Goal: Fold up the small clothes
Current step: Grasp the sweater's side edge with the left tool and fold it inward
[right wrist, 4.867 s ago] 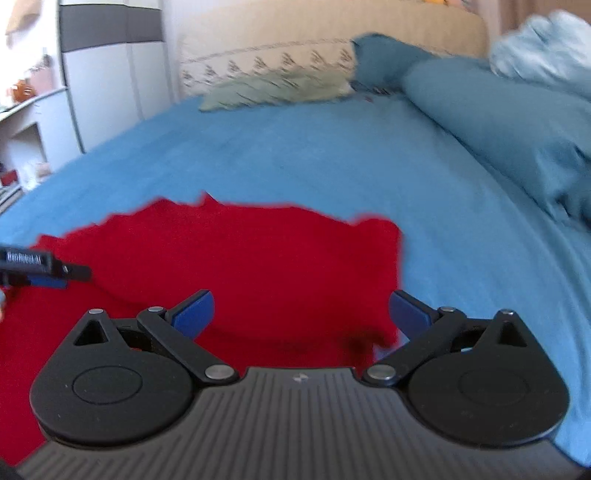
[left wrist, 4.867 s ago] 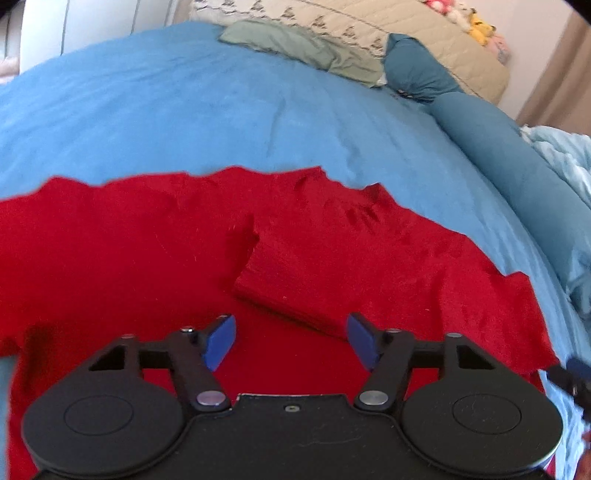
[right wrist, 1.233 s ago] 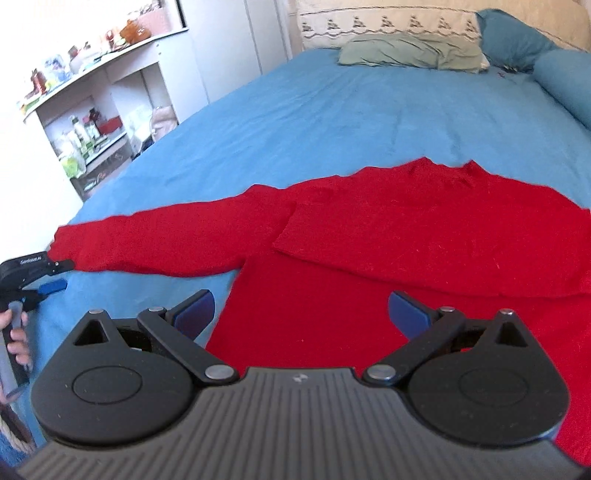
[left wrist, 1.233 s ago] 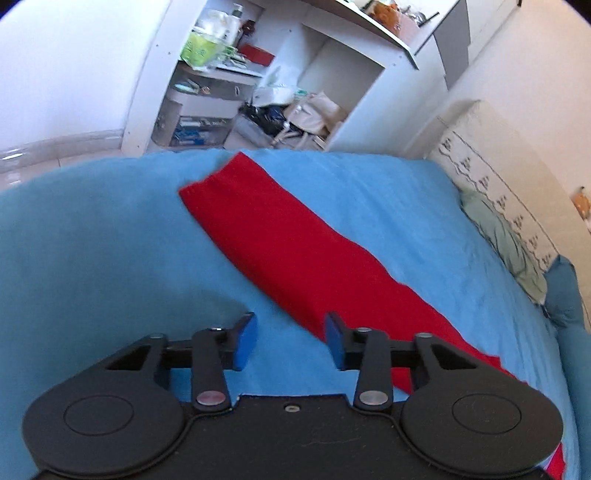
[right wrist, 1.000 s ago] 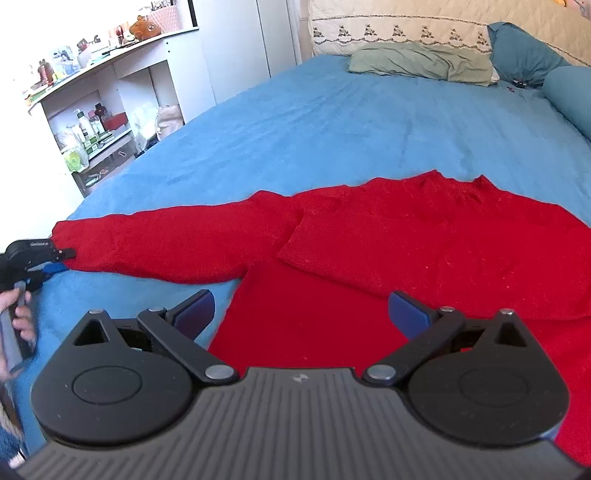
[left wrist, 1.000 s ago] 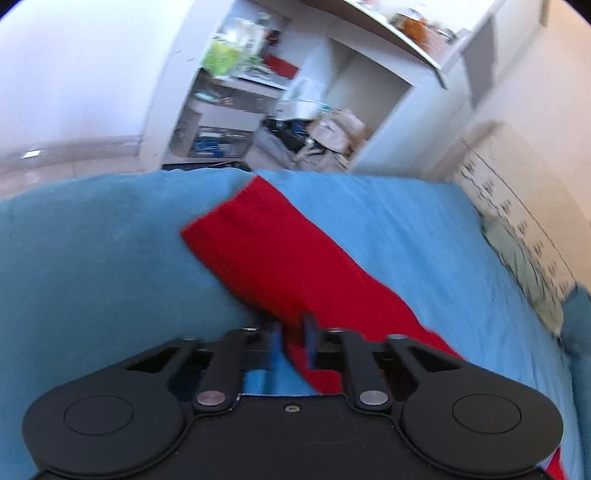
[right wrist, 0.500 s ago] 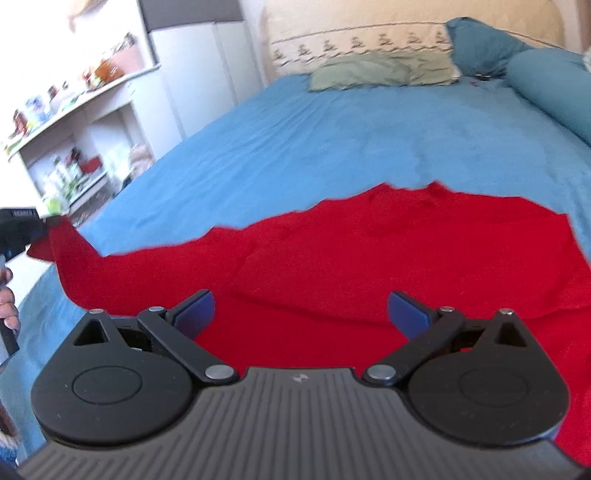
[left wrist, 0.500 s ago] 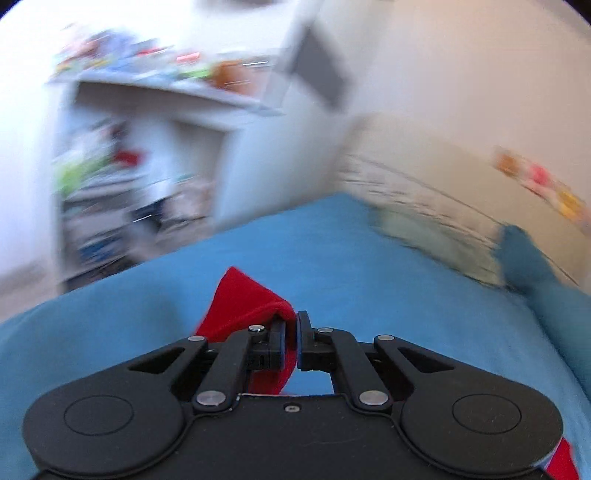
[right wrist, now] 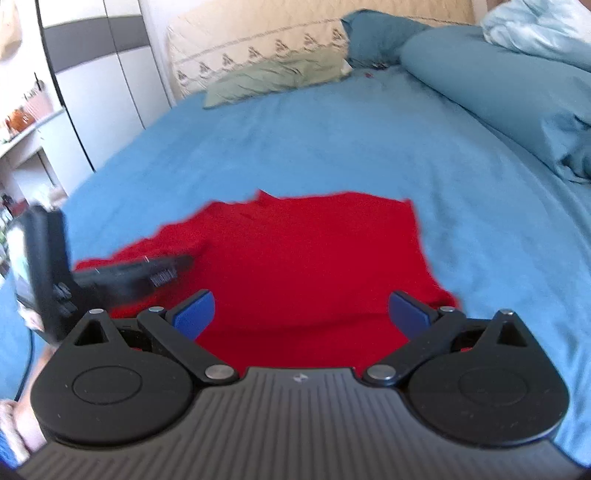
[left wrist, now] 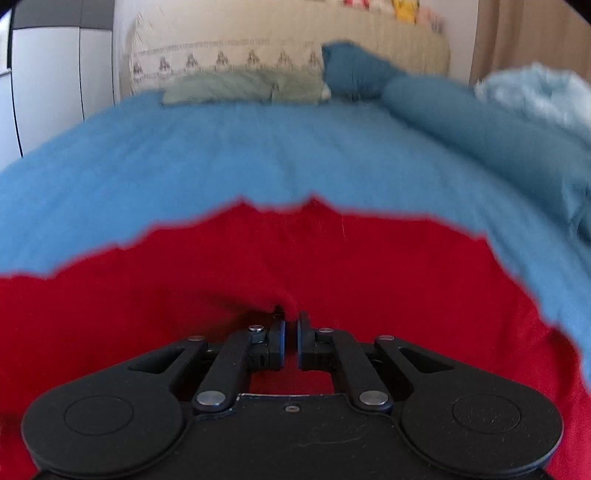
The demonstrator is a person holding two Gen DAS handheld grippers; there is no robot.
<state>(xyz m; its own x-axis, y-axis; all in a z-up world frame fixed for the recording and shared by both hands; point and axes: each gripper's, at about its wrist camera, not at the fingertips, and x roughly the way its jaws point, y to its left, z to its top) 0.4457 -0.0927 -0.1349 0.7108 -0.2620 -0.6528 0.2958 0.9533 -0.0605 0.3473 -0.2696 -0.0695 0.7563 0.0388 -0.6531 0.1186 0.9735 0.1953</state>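
Observation:
A red knit sweater lies spread on the blue bedspread. My left gripper is shut on the red sleeve end and holds it over the sweater's body; the pinched cloth bunches just ahead of the fingertips. In the right wrist view the sweater lies ahead, and the left gripper reaches in over its left part. My right gripper is open and empty, hovering over the near edge of the sweater.
A green pillow, a beige headboard cushion and a dark teal bolster lie at the bed's far end and right side. A light blue duvet is heaped at the right. A white wardrobe stands at the left.
My left gripper closed on the sleeve end at the bed's left edge and swung it right, over the sweater's body. My right gripper stayed open and shifted slightly.

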